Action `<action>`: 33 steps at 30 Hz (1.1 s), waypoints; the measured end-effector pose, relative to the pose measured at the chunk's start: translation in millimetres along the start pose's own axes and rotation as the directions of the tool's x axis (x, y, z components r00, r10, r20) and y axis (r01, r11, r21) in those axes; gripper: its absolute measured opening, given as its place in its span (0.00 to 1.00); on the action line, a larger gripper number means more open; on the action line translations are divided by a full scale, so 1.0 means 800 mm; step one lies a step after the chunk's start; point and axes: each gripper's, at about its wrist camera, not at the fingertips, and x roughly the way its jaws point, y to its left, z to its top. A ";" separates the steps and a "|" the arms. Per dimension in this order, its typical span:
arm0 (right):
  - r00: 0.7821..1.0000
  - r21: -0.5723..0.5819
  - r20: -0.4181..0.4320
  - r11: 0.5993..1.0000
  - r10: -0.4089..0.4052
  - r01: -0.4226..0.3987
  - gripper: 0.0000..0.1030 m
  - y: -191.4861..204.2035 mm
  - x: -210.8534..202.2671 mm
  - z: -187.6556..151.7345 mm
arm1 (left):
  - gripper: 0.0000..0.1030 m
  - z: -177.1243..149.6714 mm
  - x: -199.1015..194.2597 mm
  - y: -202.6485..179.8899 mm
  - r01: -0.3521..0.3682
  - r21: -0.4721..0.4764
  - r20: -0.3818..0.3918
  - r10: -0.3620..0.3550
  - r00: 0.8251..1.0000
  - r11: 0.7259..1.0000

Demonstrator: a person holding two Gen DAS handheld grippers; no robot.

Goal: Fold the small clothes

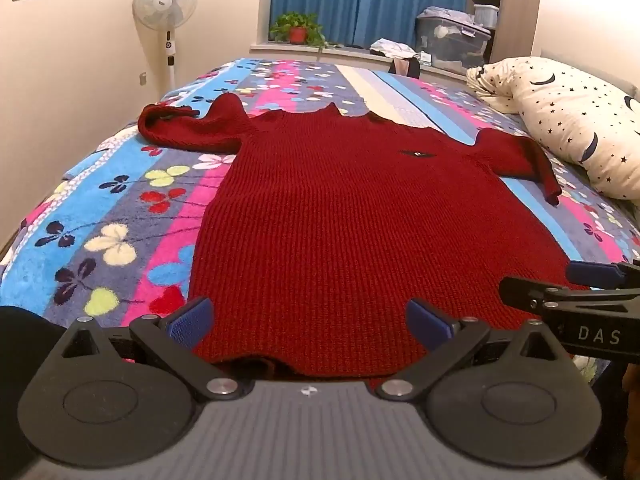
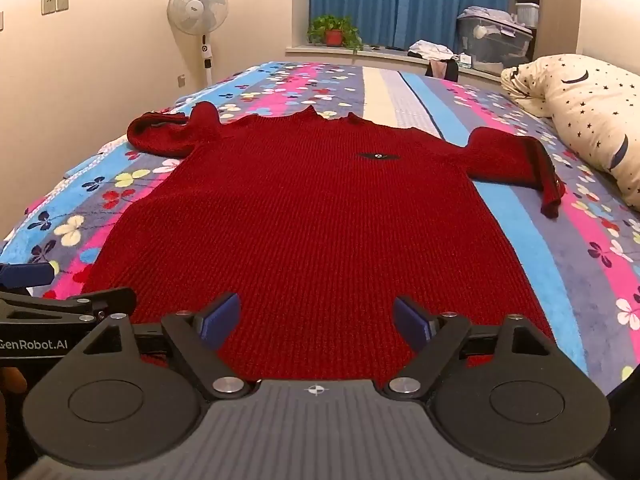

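My left tongs [image 1: 310,320] and right tongs [image 2: 318,316] gape wide and empty over the hem of the sweater [image 2: 316,216], which lies flat and unfolded on the bed [image 1: 100,216], every fold still to do.

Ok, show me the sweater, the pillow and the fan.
sweater [image 1: 340,216], left wrist view, middle of the chest
pillow [image 2: 592,120], right wrist view, starred cover near its middle
fan [image 1: 165,0], left wrist view, centre of the round head

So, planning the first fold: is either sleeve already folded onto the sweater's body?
No, both sleeves of the sweater lie out on the blanket.
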 end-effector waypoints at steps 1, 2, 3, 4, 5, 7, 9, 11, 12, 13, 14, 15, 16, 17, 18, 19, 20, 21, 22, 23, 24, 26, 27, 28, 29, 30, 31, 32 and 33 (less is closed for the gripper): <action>1.000 0.001 -0.001 1.000 0.005 -0.005 0.82 -0.001 -0.001 0.002 | 1.00 0.000 0.000 -0.001 0.000 0.000 0.000 0.000 1.000 1.000; 1.000 0.002 -0.004 1.000 0.011 -0.011 0.82 -0.002 -0.001 0.004 | 1.00 0.000 0.000 0.000 0.000 0.001 0.001 0.000 1.000 1.000; 1.000 0.005 -0.007 1.000 0.019 -0.019 0.82 -0.008 0.000 0.004 | 1.00 0.000 0.000 -0.001 0.000 0.000 0.001 0.000 1.000 1.000; 1.000 0.003 -0.008 1.000 0.024 -0.024 0.82 -0.010 0.002 0.006 | 1.00 0.000 0.000 -0.001 0.000 0.000 0.001 0.000 1.000 1.000; 1.000 -0.002 0.003 1.000 0.023 -0.023 0.82 0.001 0.005 0.001 | 1.00 0.000 0.000 -0.001 0.000 -0.001 0.001 0.000 1.000 1.000; 1.000 -0.007 0.010 1.000 0.021 -0.021 0.82 0.006 0.006 -0.001 | 1.00 0.000 -0.001 -0.002 0.002 0.000 0.003 -0.002 1.000 1.000; 1.000 -0.010 0.009 1.000 0.025 -0.025 0.82 0.004 0.001 -0.002 | 1.00 0.001 -0.001 -0.002 0.004 0.000 0.005 -0.004 1.000 1.000; 1.000 -0.018 0.004 1.000 0.018 -0.018 0.82 0.006 -0.001 0.003 | 1.00 0.001 -0.001 -0.002 0.004 0.002 0.006 -0.004 1.000 1.000; 1.000 -0.019 0.005 1.000 0.017 -0.017 0.82 0.006 -0.001 0.004 | 1.00 0.001 0.000 -0.002 0.005 0.002 0.006 -0.005 1.000 1.000; 1.000 -0.016 0.011 1.000 0.021 -0.021 0.82 0.004 -0.004 0.003 | 1.00 0.001 -0.001 -0.002 0.005 0.001 0.006 -0.005 1.000 1.000; 1.000 -0.018 0.015 1.000 0.023 -0.023 0.82 0.004 -0.006 0.002 | 1.00 0.001 -0.001 -0.002 0.005 0.001 0.007 -0.005 1.000 1.000; 1.000 -0.023 0.020 0.999 0.022 -0.022 0.82 0.005 -0.006 0.003 | 1.00 0.001 0.000 -0.002 0.005 0.001 0.007 -0.005 1.000 1.000; 1.000 -0.029 0.021 0.999 0.020 -0.020 0.82 0.005 -0.007 0.002 | 1.00 0.001 -0.001 -0.003 0.004 0.001 0.007 -0.004 1.000 1.000; 1.000 -0.038 0.022 0.999 0.015 -0.015 0.81 0.004 -0.007 0.003 | 1.00 0.001 -0.001 -0.003 0.004 0.000 0.007 -0.004 1.000 1.000; 1.000 -0.045 0.025 0.999 0.011 -0.010 0.81 0.005 -0.008 0.003 | 1.00 0.002 -0.001 -0.003 0.004 -0.001 0.007 -0.004 1.000 1.000; 1.000 -0.045 0.027 0.999 0.011 -0.010 0.81 0.004 -0.008 0.003 | 1.00 0.001 -0.001 -0.004 0.004 0.000 0.007 -0.004 1.000 1.000; 1.000 -0.049 0.020 0.999 0.009 -0.008 0.81 0.004 -0.008 0.003 | 1.00 0.001 -0.002 -0.004 0.004 0.001 0.007 -0.004 1.000 1.000; 1.000 -0.048 0.020 0.999 0.009 -0.008 0.81 0.004 -0.009 0.004 | 1.00 0.002 -0.002 -0.004 0.004 0.001 0.008 -0.004 1.000 1.000; 1.000 -0.041 0.025 0.999 0.015 -0.014 0.81 0.004 -0.008 0.004 | 1.00 0.001 -0.002 -0.003 0.004 0.001 0.007 -0.004 1.000 1.000; 1.000 -0.041 0.027 0.999 0.015 -0.014 0.81 0.004 -0.009 0.004 | 1.00 0.002 -0.002 -0.004 0.005 0.001 0.007 -0.005 1.000 1.000; 0.999 -0.040 0.029 0.999 0.015 -0.014 0.81 0.004 -0.009 0.004 | 1.00 0.002 -0.002 -0.004 0.005 0.001 0.007 -0.005 1.000 1.000; 0.999 -0.042 0.030 0.999 0.014 -0.012 0.81 0.003 -0.009 0.004 | 1.00 0.002 -0.002 -0.004 0.004 0.001 0.008 -0.004 1.000 1.000; 0.999 -0.041 0.035 0.999 0.015 -0.013 0.81 0.003 -0.009 0.004 | 1.00 0.002 -0.002 -0.004 0.005 0.001 0.007 -0.005 1.000 1.000; 0.999 -0.040 0.035 0.999 0.015 -0.013 0.81 0.002 -0.010 0.004 | 1.00 0.001 -0.002 -0.004 0.004 0.000 0.007 -0.004 1.000 1.000; 0.999 -0.038 0.041 0.999 0.016 -0.015 0.81 0.003 -0.009 0.004 | 1.00 0.002 -0.002 -0.004 0.005 0.001 0.007 -0.005 1.000 1.000; 0.999 -0.035 0.043 0.999 0.019 -0.017 0.81 0.003 -0.009 0.004 | 1.00 0.001 -0.002 -0.004 0.004 0.001 0.008 -0.004 1.000 1.000; 0.999 -0.034 0.043 0.999 0.019 -0.017 0.81 0.003 -0.010 0.004 | 1.00 0.001 -0.002 -0.004 0.004 0.001 0.008 -0.004 1.000 1.000; 0.999 -0.033 0.045 0.999 0.019 -0.018 0.81 0.002 -0.010 0.003 | 1.00 0.001 -0.002 -0.004 0.005 0.002 0.008 -0.005 1.000 1.000; 0.999 -0.032 0.048 0.999 0.021 -0.020 0.81 0.002 -0.010 0.003 | 1.00 0.002 -0.002 -0.004 0.005 0.002 0.008 -0.005 1.000 1.000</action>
